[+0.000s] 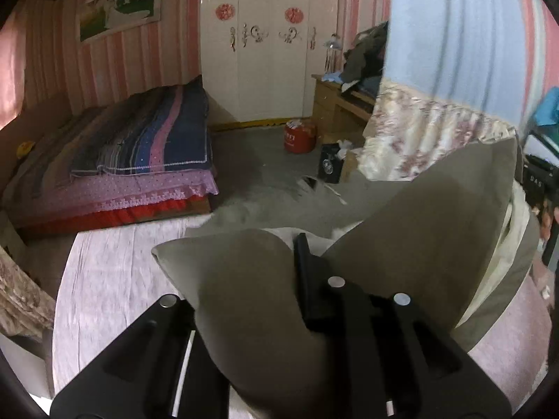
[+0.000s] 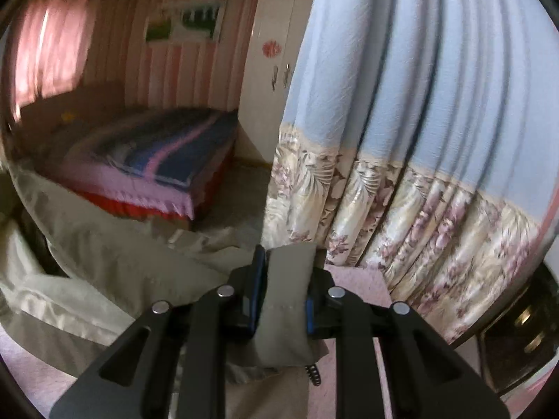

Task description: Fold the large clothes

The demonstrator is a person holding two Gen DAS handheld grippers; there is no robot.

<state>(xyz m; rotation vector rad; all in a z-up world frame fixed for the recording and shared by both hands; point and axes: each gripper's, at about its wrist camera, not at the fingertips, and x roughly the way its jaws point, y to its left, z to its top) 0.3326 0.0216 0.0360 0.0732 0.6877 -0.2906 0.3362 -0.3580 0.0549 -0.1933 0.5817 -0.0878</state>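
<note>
Jacket (image 1: 419, 216) fabric, grey-olive with a pale lining, hangs lifted above the pink sheet (image 1: 115, 279), pinched by both tongs. Left tongs (image 1: 279, 279) grip one bunched edge; right tongs (image 2: 284, 289) clamp a folded strip of it just before the blue floral curtain (image 2: 401, 122), with the bed (image 1: 139, 160) further beyond

Location: home bedroom. Evidence: bed (image 1: 115, 160) with quilt, white wardrobe (image 1: 269, 45), curtain (image 2: 401, 122), striped wallpaper.

The garment (image 2: 115, 262) is showing matt olive cloth with glossy cream lining; the hand-held gripper (image 2: 284, 296) is looking like matt black plastic.
</note>
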